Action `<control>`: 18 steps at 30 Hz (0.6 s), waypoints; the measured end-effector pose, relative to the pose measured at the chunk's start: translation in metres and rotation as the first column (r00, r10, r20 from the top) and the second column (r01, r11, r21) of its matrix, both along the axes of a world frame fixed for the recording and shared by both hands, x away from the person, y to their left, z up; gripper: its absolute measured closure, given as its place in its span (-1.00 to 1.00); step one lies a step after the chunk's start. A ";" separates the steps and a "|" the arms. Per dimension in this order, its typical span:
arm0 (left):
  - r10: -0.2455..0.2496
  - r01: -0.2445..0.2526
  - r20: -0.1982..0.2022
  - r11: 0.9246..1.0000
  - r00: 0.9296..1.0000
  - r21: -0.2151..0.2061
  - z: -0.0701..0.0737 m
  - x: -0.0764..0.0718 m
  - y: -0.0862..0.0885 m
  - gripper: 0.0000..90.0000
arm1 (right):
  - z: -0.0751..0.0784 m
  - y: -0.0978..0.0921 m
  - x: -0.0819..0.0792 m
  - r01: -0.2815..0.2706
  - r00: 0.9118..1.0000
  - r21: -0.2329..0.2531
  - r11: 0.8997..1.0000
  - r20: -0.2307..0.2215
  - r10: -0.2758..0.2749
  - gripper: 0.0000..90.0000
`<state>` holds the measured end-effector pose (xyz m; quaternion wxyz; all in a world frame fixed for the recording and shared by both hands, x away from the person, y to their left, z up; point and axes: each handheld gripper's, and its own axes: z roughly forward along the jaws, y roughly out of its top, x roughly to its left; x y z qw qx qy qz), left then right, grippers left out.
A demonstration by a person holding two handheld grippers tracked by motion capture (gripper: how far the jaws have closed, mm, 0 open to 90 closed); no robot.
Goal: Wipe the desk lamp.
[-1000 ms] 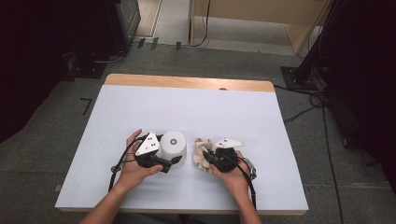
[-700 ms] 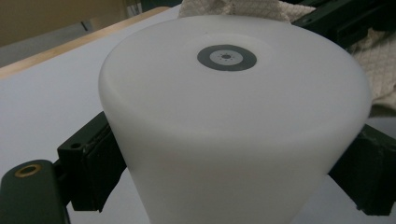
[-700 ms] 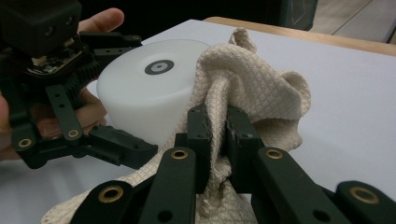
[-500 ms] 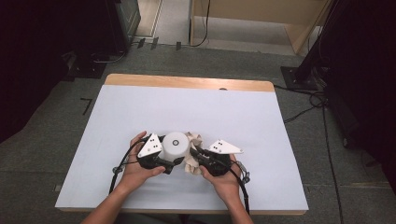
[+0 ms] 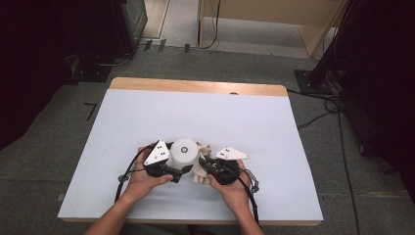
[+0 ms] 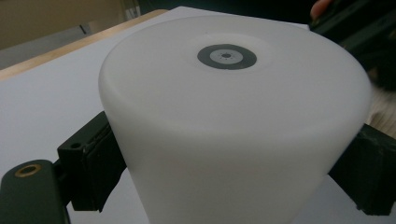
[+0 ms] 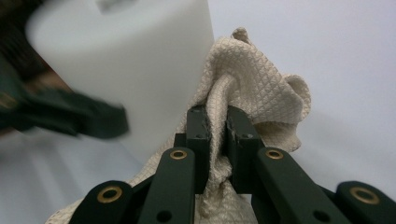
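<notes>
Grey carpet is surrounding one white-topped table (image 5: 147, 122) with a wooden strip along its far edge, and dark stands and cables are sitting in the upper corners of the high view. On the table there is one white cylinder (image 5: 184, 152), standing upright in the lower middle of the frame, and one cream waffle-weave cloth (image 5: 200, 169), lying bunched just to its right and touching its side. Two grippers are working there, one in each hand.

Both forearms are coming in from the bottom edge of the high view, angled inward toward each other. The left hand (image 5: 142, 178) is wrapping around the left gripper (image 5: 178, 172) at the lower left of the cylinder. In the left gripper view its two black jaws are pressing against opposite sides of the cylinder (image 6: 233, 121), clenched on it, while the dark ring on the cylinder's flat top is facing up.

The right hand (image 5: 235, 188) is holding the right gripper (image 5: 203, 164) just right of the cloth, pointing left toward the cylinder. In the right gripper view its jaws are pinched together on a fold of the cloth (image 7: 252, 93), and the cloth is leaning against the cylinder's wall in the upper left of that frame.
</notes>
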<state>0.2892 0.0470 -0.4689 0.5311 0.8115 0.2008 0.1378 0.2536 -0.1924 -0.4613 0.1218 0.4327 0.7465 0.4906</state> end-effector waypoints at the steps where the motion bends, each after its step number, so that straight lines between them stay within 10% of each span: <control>1: -0.002 0.002 0.001 1.000 1.000 0.000 0.000 0.000 0.000 -0.80 | 0.008 -0.001 -0.003 0.003 1.000 0.015 1.000 0.027 -0.004 0.82; 6: -0.002 0.002 0.000 1.000 1.000 -0.003 0.000 0.000 -0.001 -0.81 | 0.017 -0.002 -0.006 0.006 0.998 0.028 1.000 0.061 -0.007 0.82; 13: -0.002 0.002 0.002 1.000 1.000 -0.002 0.000 0.000 -0.001 -0.81 | -0.020 0.003 0.007 -0.014 0.994 -0.062 0.998 -0.108 0.007 0.82; 18: -0.002 0.002 0.001 1.000 1.000 -0.006 -0.001 0.000 -0.001 -0.81 | -0.026 0.004 0.010 -0.015 0.990 -0.072 0.997 -0.141 0.005 0.82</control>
